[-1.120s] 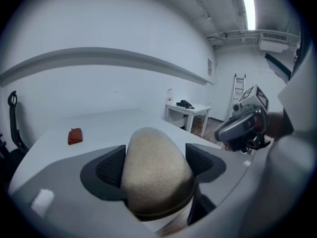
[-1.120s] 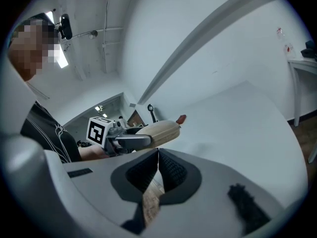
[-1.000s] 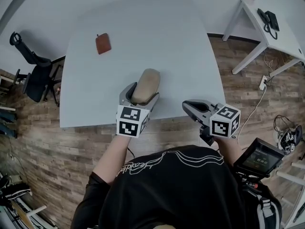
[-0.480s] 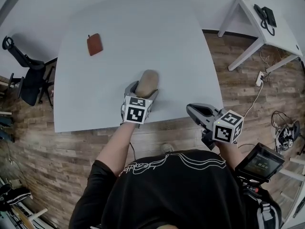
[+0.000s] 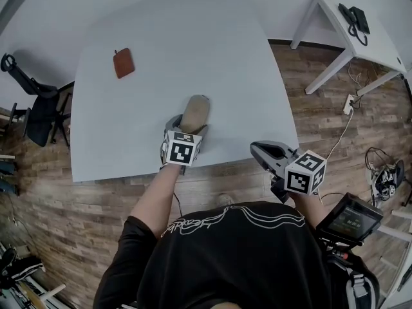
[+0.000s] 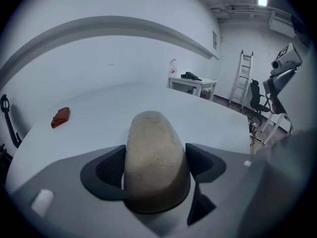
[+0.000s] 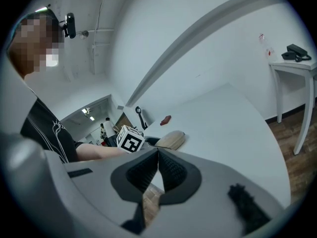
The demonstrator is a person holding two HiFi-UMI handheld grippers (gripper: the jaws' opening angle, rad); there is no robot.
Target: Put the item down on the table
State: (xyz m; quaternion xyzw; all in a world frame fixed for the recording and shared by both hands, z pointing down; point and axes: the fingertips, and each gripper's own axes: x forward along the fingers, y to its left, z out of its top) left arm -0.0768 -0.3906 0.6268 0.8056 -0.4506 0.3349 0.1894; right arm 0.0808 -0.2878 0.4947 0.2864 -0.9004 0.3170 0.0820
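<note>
A beige shoe insole (image 5: 194, 112) (image 6: 155, 157) is clamped at its near end between the jaws of my left gripper (image 5: 187, 125) (image 6: 156, 165). Its far end points out over the large white table (image 5: 212, 56) near the front edge. In the right gripper view the insole (image 7: 171, 140) lies low over the tabletop beside the left gripper's marker cube. My right gripper (image 5: 265, 152) (image 7: 158, 168) hangs off the table's front right edge, above the wooden floor, its jaws closed together and holding nothing.
A small reddish-brown wallet (image 5: 123, 63) (image 6: 60, 117) lies at the table's far left. A black office chair (image 5: 35, 105) stands left of the table. A small white side table (image 5: 347, 31) with a black phone stands at the right.
My left gripper has carried the insole forward and lower over the table near its front edge. The right gripper has stayed roughly where it was.
</note>
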